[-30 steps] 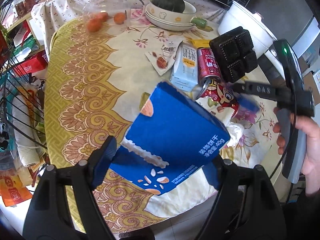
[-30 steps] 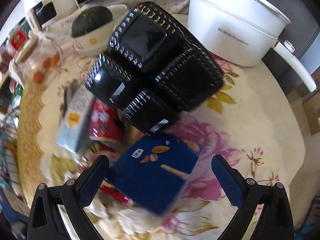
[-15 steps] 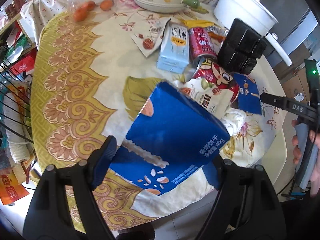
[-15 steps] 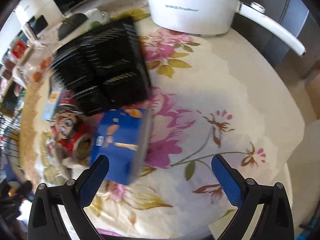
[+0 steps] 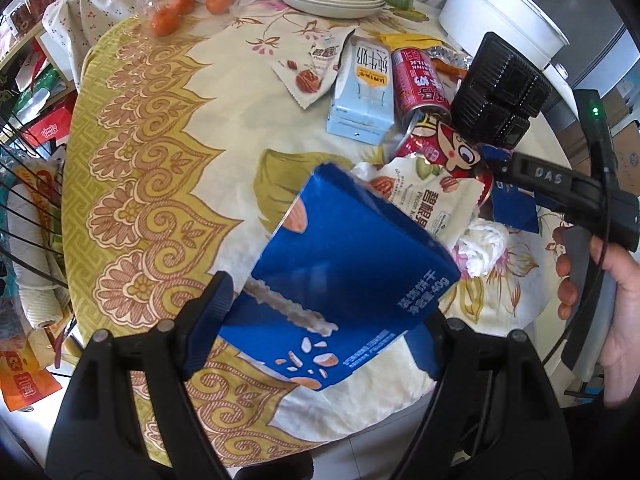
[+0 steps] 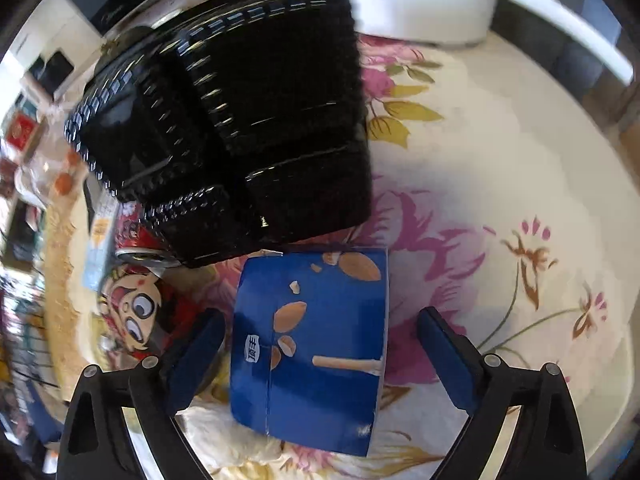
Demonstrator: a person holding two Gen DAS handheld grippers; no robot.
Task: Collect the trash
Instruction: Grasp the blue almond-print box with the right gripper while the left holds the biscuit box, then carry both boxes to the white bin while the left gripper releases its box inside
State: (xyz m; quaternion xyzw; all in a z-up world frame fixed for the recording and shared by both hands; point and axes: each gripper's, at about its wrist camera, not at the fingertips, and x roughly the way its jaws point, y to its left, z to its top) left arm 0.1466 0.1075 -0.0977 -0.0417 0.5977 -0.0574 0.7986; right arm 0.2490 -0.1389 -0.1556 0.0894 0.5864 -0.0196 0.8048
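Although one item is in hand, the collection appears to be at an early stage. The left gripper [image 5: 320, 320] is clenched on an opened blue biscuit box [image 5: 344, 276], held in the air above the near edge of the table [image 5: 168, 184]. The right gripper [image 6: 320, 348] stands released, its jaws spread to either side of a smaller blue box [image 6: 316, 344] that lies on the cloth; no pad is seen touching it. Judged from this, that box is the next item to be taken.

Left on the table, in a loose cluster: a black plastic tray [image 5: 500, 92], a milk carton [image 5: 362, 92], a red drink can [image 5: 420, 84], a red cartoon-printed can [image 5: 452, 156], two nut wrappers [image 5: 316, 72] and a crumpled white tissue [image 5: 484, 244]. Several touch or overlap.

No bin or bag for the trash is visible in either view, so the destination cannot be stated. The held box hides the cloth behind it. The right wrist view is motion-blurred toward its edges, and the tray blocks what lies beyond. Whether the cans and carton are empty cannot be told.
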